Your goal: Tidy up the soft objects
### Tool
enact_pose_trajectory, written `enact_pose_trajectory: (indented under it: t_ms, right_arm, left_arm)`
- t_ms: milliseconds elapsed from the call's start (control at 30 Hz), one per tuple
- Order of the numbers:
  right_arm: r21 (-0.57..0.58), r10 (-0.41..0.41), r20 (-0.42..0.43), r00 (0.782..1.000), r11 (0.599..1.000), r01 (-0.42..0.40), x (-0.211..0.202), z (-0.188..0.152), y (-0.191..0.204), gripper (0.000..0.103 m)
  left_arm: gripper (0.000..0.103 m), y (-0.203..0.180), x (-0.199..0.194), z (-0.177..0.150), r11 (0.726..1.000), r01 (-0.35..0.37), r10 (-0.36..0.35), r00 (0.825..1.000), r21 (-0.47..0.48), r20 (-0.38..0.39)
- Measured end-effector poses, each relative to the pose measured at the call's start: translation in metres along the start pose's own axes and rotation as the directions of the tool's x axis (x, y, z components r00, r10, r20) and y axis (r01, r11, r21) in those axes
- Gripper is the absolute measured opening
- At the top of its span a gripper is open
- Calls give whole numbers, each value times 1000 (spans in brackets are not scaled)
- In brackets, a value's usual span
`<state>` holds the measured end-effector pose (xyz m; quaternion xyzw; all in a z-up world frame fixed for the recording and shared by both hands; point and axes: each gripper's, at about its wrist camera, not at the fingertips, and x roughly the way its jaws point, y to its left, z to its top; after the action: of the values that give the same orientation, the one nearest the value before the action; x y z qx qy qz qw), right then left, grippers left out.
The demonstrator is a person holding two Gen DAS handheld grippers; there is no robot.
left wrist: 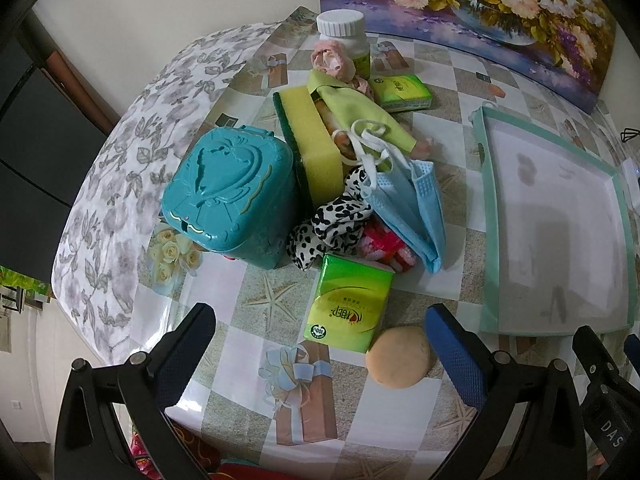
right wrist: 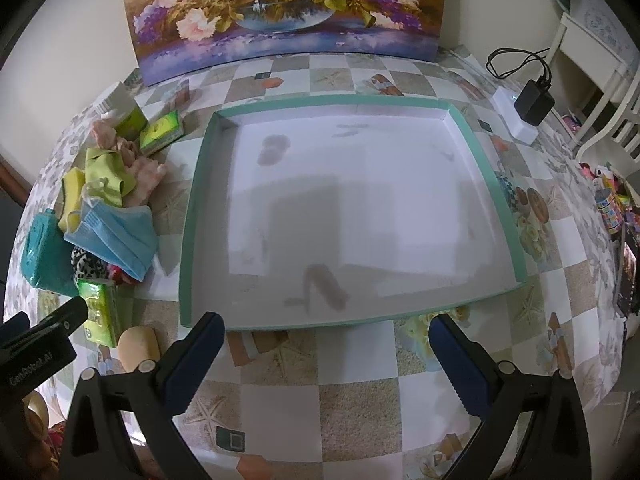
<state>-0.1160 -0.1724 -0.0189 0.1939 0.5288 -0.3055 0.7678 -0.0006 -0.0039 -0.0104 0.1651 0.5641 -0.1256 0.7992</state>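
Observation:
A pile of soft things lies on the table in the left wrist view: a blue face mask point(left wrist: 412, 204), a yellow sponge point(left wrist: 312, 140), a green cloth point(left wrist: 360, 108), a leopard-print cloth point(left wrist: 332, 228), a pink scrunchie point(left wrist: 384, 248) and a green tissue pack point(left wrist: 348, 304). A round beige puff point(left wrist: 400, 356) lies nearest my left gripper point(left wrist: 320, 328), which is open and empty above the table. The white tray with a teal rim point(right wrist: 192, 216) is empty. My right gripper point(right wrist: 328, 336) is open and empty at the tray's near edge. The mask also shows in the right wrist view point(right wrist: 116, 236).
A teal plastic box point(left wrist: 228, 196) stands left of the pile. A white pill bottle point(left wrist: 344, 36) and a second tissue pack point(left wrist: 400, 92) sit behind it. A flower painting point(right wrist: 288, 12) leans on the wall. A charger and cable point(right wrist: 532, 100) lie at the back right.

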Motion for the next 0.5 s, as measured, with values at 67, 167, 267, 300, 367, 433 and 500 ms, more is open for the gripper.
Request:
enact_pose_trajectory:
  t_ms: [67, 167, 267, 300, 367, 433, 500]
  right_arm:
    - [-4, -5, 0, 1000, 1000, 5, 0, 1, 1, 103]
    - [-15, -10, 2, 1000, 1000, 10, 0, 0, 3, 103]
    - [-32, -16, 8, 1000, 999, 16, 0, 0, 6, 103]
    - [-37, -17, 8, 1000, 999, 17, -1, 0, 7, 103]
    - [-45, -18, 7, 1000, 999, 19, 0, -1, 8, 103]
    - [-50, -20, 7, 1000, 999, 21, 0, -1, 10, 103]
    - [-54, -21, 7, 1000, 998, 21, 0, -1, 10, 103]
  left_arm:
    - [103, 0, 1, 0, 1000, 2, -2, 1000, -2, -4]
    - [103, 1, 2, -1, 1000, 3, -3, 1000, -7, -9]
    - [103, 1, 2, -1, 1000, 5, -5, 1000, -11, -6]
    - [103, 1, 2, -1, 1000, 5, -5, 1000, -11, -7]
    - [103, 1, 3, -2, 1000, 5, -6, 1000, -11, -9]
    - [103, 1, 3, -2, 1000, 5, -5, 1000, -12, -9]
    - [103, 1, 3, -2, 1000, 5, -5, 1000, -13, -10]
